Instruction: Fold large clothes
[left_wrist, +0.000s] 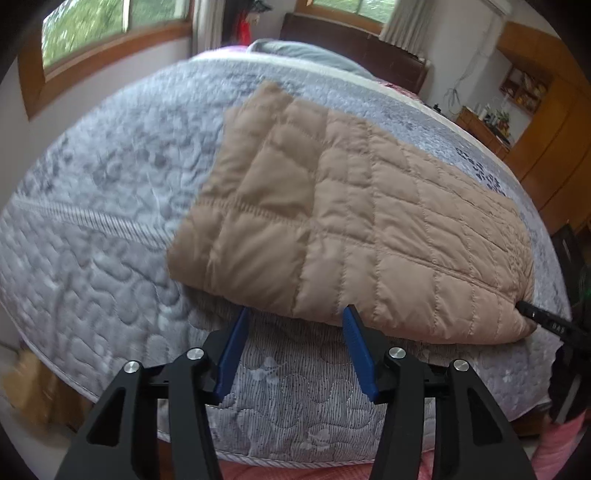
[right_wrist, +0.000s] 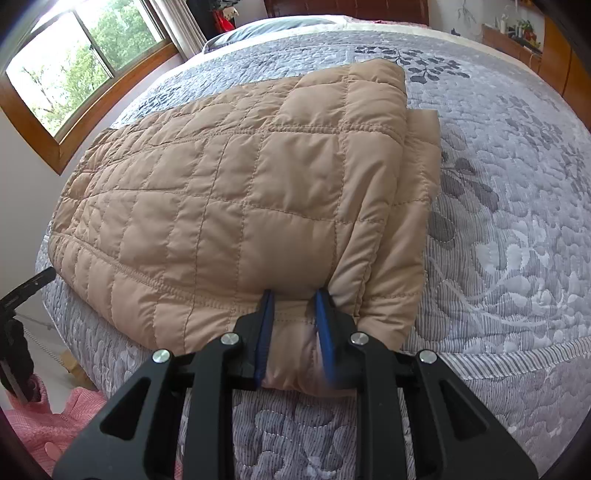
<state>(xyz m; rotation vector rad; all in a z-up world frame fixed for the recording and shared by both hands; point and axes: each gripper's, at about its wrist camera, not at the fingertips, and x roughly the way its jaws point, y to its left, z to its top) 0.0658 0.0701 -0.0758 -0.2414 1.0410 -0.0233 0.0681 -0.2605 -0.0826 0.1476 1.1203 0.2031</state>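
Inspecting my work surface: a tan quilted jacket (right_wrist: 229, 192), folded into a thick pad, is lying on the grey quilted bedspread (right_wrist: 517, 229) near the bed's front edge. My right gripper (right_wrist: 295, 299) is clamping a bunched fold at the jacket's near corner, fabric pinched between its blue pads. My left gripper (left_wrist: 297, 314) is standing with its jaws apart and nothing between them, its fingertips (left_wrist: 243, 314) sitting just at the jacket's near edge; I cannot tell whether they are touching it. A wooden-framed window (right_wrist: 74, 62) is showing on the left.
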